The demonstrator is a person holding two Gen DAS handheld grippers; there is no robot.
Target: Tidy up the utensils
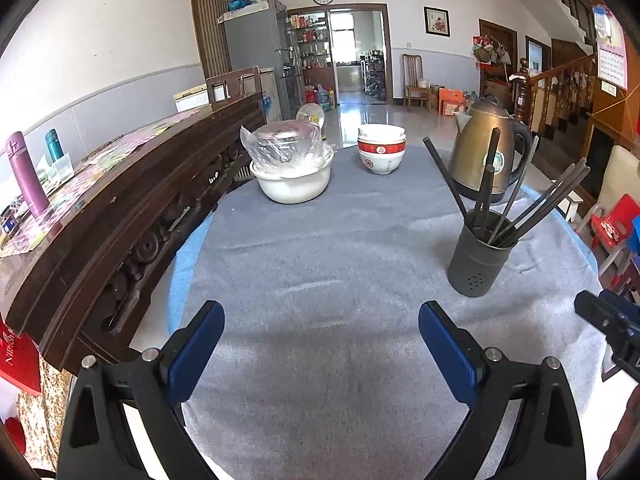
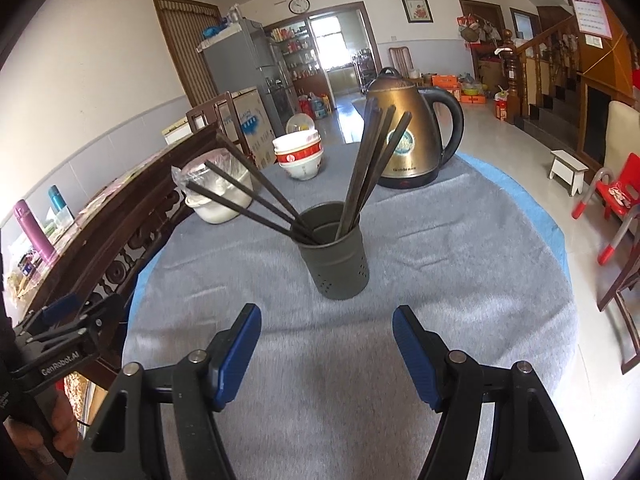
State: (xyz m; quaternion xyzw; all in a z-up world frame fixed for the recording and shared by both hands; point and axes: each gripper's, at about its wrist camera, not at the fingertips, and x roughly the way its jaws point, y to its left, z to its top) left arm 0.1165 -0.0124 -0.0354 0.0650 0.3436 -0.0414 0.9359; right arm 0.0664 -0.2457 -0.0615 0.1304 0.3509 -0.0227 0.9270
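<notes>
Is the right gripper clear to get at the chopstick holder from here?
Probably yes: the right gripper is open and faces the holder directly, with only bare grey cloth between them.

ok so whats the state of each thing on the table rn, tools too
left tool: open, empty
right tool: open, empty
utensil holder: upright
chopsticks: in the holder, leaning out
kettle: upright, lid shut
bowls: stacked
white basin: holds a plastic-wrapped pot
</notes>
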